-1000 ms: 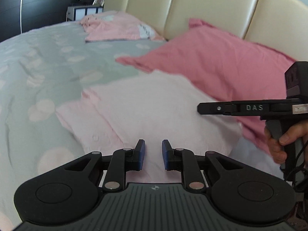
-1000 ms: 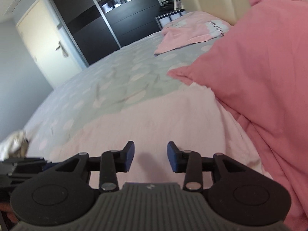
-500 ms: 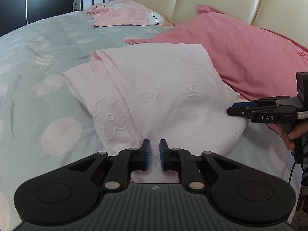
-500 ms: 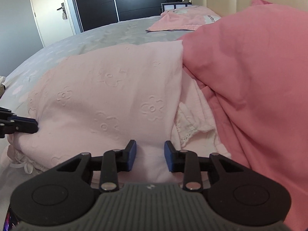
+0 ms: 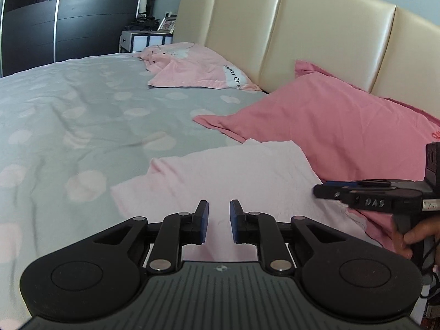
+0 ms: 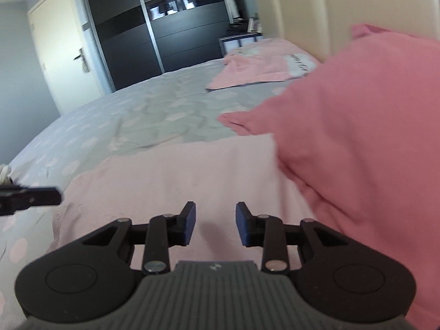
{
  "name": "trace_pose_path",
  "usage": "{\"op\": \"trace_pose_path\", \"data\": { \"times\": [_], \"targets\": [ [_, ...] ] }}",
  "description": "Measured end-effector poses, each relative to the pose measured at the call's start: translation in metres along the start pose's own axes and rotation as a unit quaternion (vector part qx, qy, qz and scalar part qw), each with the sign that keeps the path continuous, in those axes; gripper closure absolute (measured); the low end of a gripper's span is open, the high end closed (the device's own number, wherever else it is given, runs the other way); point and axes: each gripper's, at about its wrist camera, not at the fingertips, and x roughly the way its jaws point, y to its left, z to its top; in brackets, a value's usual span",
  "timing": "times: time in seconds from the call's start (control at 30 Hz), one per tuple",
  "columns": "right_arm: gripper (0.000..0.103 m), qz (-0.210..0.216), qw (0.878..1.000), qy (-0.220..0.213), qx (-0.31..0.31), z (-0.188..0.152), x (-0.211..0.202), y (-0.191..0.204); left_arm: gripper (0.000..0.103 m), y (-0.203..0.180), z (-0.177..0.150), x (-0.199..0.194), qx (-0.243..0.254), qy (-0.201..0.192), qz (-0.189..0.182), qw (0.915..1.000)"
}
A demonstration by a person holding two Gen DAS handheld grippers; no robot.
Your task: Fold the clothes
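A folded pale pink garment (image 5: 228,173) lies on the grey dotted bedspread, against a pink pillow; it also shows in the right wrist view (image 6: 178,176). My left gripper (image 5: 219,221) is open and empty above the garment's near edge. My right gripper (image 6: 216,222) is open and empty above the garment's near part. The right gripper shows from the side at the right of the left wrist view (image 5: 327,189). The tip of the left gripper shows at the left edge of the right wrist view (image 6: 41,196).
A darker pink pillow (image 5: 343,126) lies right of the garment below the cream headboard (image 5: 302,33). A second pink printed pillow (image 5: 192,68) lies farther along. The grey bedspread (image 5: 68,126) spreads left. A dark wardrobe (image 6: 170,33) and a door (image 6: 66,55) stand beyond.
Both grippers have lifted and pulled back from the garment's near edge. Their jaws have opened wider. The garment stays folded on the bed.
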Motion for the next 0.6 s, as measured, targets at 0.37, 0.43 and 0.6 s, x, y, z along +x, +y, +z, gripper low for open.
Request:
{"op": "trace_pose_path", "data": {
  "times": [0.37, 0.43, 0.6],
  "targets": [
    [0.07, -0.036, 0.996, 0.072, -0.028, -0.004, 0.059, 0.01, 0.09, 0.02, -0.029, 0.05, 0.003, 0.077, 0.034, 0.9964],
    [0.07, -0.04, 0.996, 0.078, -0.03, -0.002, 0.058, 0.009, 0.09, 0.02, -0.027, 0.049, 0.007, 0.08, 0.035, 0.9962],
    [0.07, -0.069, 0.993, 0.091, 0.0, 0.002, 0.051, 0.0, 0.09, 0.023, -0.026, 0.022, 0.018, 0.07, 0.038, 0.9966]
  ]
}}
